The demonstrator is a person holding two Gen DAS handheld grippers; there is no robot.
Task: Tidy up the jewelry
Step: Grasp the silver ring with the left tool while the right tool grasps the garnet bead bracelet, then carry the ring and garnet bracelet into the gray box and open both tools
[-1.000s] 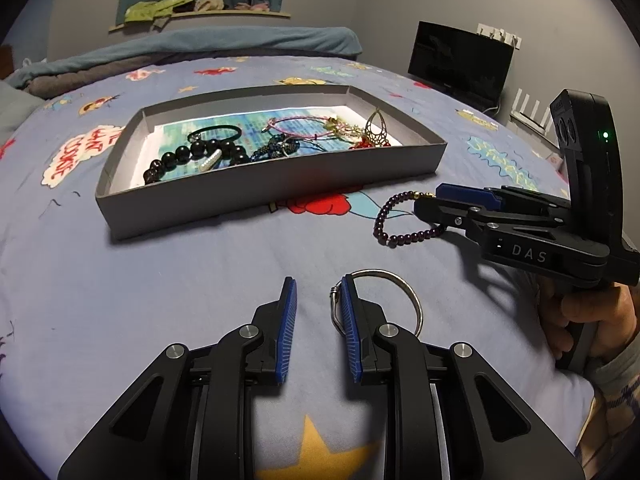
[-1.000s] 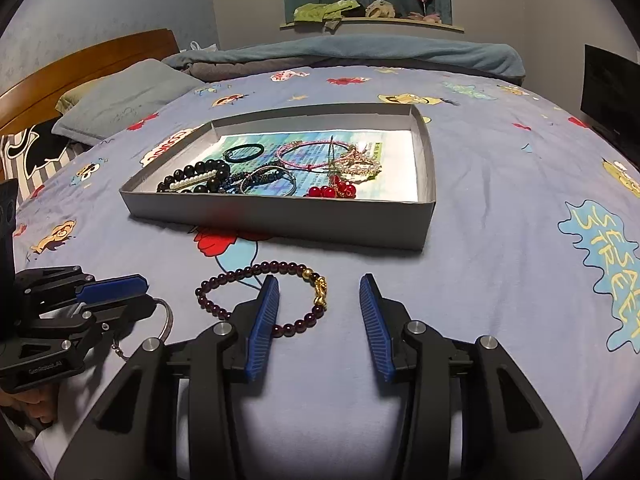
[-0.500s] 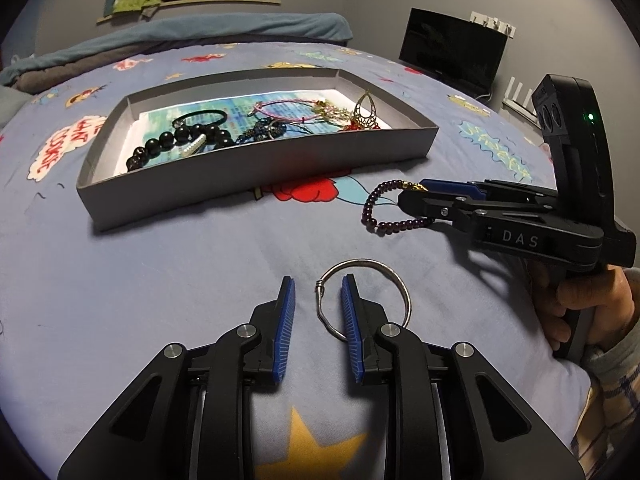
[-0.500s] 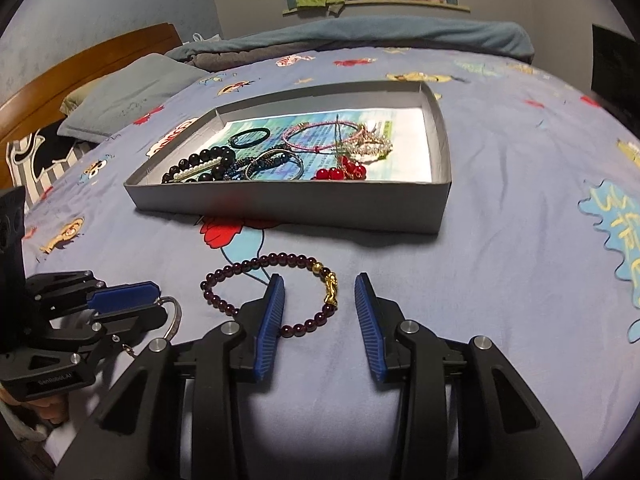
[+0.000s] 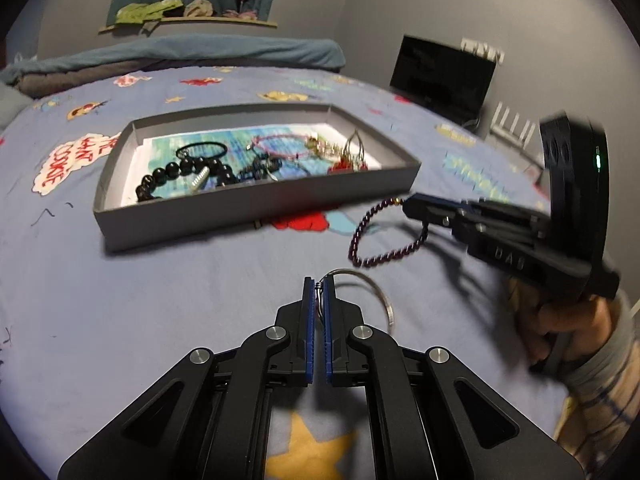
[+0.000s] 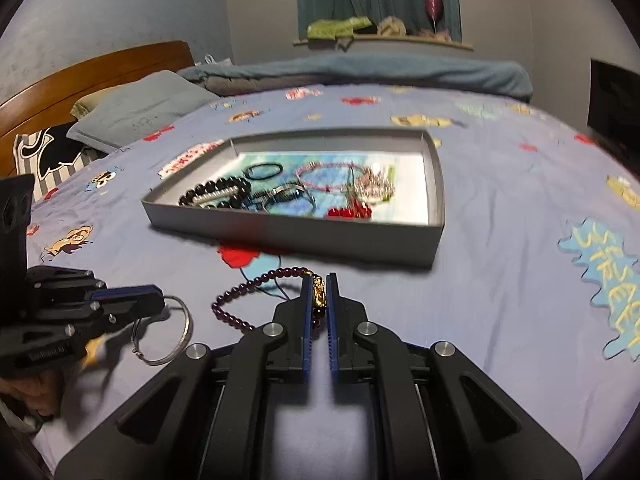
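Left wrist view: the left claw (image 5: 319, 286) is pinched shut on the thin silver bangle (image 5: 370, 290), whose loop swings out to the right over the bed's blue cartoon sheet (image 5: 120, 320). The right claw (image 5: 412, 206) holds the purple bead bracelet (image 5: 366, 236), hanging leftward.

Right wrist view: the right claw (image 6: 319, 286) clamps the bracelet's gold charm (image 6: 319, 294), with the beads trailing left. Beyond lies a shallow grey cardboard tray (image 6: 436, 184) holding black beads (image 6: 218, 196), a pink bracelet (image 6: 320, 176) and red beads (image 6: 348, 211).

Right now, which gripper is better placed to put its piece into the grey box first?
Right, probably. The right gripper holds the purple bead bracelet near the grey box wall; the left gripper, with the silver bangle, sits farther back.
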